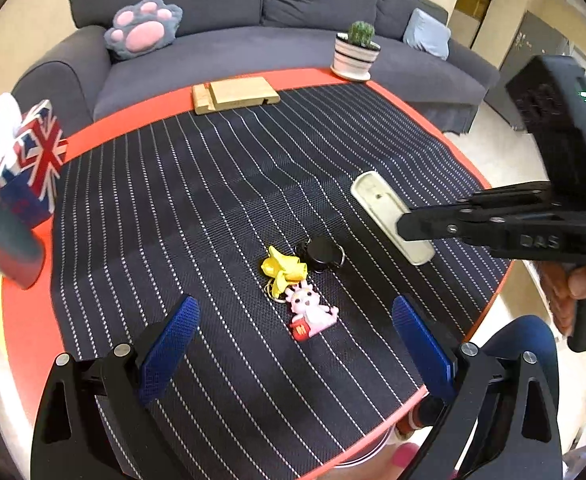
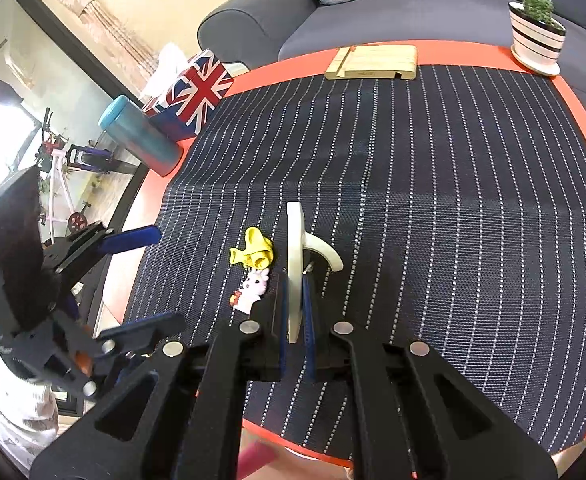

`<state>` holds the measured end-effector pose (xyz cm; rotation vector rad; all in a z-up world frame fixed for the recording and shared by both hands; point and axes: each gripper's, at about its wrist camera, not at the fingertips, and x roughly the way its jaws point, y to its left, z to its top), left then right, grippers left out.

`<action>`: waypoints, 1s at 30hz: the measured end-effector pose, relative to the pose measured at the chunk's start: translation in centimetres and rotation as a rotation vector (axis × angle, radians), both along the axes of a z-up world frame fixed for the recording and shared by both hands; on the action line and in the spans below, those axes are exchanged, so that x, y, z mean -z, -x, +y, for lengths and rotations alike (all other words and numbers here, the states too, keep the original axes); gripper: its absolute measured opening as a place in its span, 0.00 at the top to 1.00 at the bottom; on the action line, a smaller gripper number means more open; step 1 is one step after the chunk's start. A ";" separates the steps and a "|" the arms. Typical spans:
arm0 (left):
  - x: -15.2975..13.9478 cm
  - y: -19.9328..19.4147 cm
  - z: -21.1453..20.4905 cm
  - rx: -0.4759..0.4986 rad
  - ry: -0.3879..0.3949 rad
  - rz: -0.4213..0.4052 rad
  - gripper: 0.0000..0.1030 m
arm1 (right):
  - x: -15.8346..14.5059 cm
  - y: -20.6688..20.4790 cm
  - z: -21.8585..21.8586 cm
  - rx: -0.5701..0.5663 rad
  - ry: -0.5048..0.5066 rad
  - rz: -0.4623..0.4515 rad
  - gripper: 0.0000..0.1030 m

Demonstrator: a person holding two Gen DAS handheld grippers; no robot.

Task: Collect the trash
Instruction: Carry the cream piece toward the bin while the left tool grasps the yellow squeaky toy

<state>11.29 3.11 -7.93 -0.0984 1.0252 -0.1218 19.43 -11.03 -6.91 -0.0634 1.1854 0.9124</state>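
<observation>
A crumpled yellow balloon scrap [image 1: 283,270] lies mid-table on the striped mat [image 1: 213,184], touching a pink bunny keychain [image 1: 311,312] and a small black round object [image 1: 320,254]. My left gripper [image 1: 295,344] is open and empty, just short of them. My right gripper [image 2: 296,320] is shut on a flat cream plastic piece with a curved hook [image 2: 295,264], held on edge above the mat. In the left wrist view that piece [image 1: 389,216] shows at the right. The yellow scrap [image 2: 253,250] and bunny [image 2: 253,288] lie left of it.
A Union Jack tissue box [image 1: 33,160] and a teal tumbler [image 2: 141,136] stand at the table's left edge. A wooden stand [image 1: 233,94] and a potted cactus [image 1: 357,50] sit at the far edge. A grey sofa [image 1: 253,8] lies behind.
</observation>
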 end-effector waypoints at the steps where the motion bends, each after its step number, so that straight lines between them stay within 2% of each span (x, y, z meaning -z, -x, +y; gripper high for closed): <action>1: 0.2 -0.4 0.0 0.003 -0.001 0.009 0.09 | 0.0 -0.1 -0.2 0.002 0.000 0.001 0.94; 13: 3.2 -3.9 -0.2 0.035 -0.034 0.087 0.12 | 0.5 -0.6 -1.4 0.020 0.001 0.009 0.94; 16: 3.6 -4.2 -0.3 0.041 -0.035 0.096 0.21 | 0.7 -0.7 -1.5 0.023 0.003 0.013 0.94; 22: 4.1 -4.4 -0.3 0.044 -0.021 0.116 0.47 | 0.9 -0.7 -1.6 0.022 0.001 0.017 0.94; 24: 4.3 -4.5 -0.4 0.048 -0.022 0.127 0.62 | 0.9 -0.8 -1.6 0.024 0.002 0.017 0.94; 26: 4.4 -4.5 -0.4 0.045 -0.022 0.127 0.68 | 1.0 -0.7 -1.6 0.022 0.002 0.017 0.94; 27: 4.4 -4.5 -0.3 0.044 -0.020 0.125 0.75 | 1.0 -0.7 -1.5 0.020 0.002 0.016 0.94; 30: 4.3 -4.4 -0.4 0.045 -0.021 0.123 0.78 | 1.0 -0.7 -1.4 0.020 0.002 0.015 0.94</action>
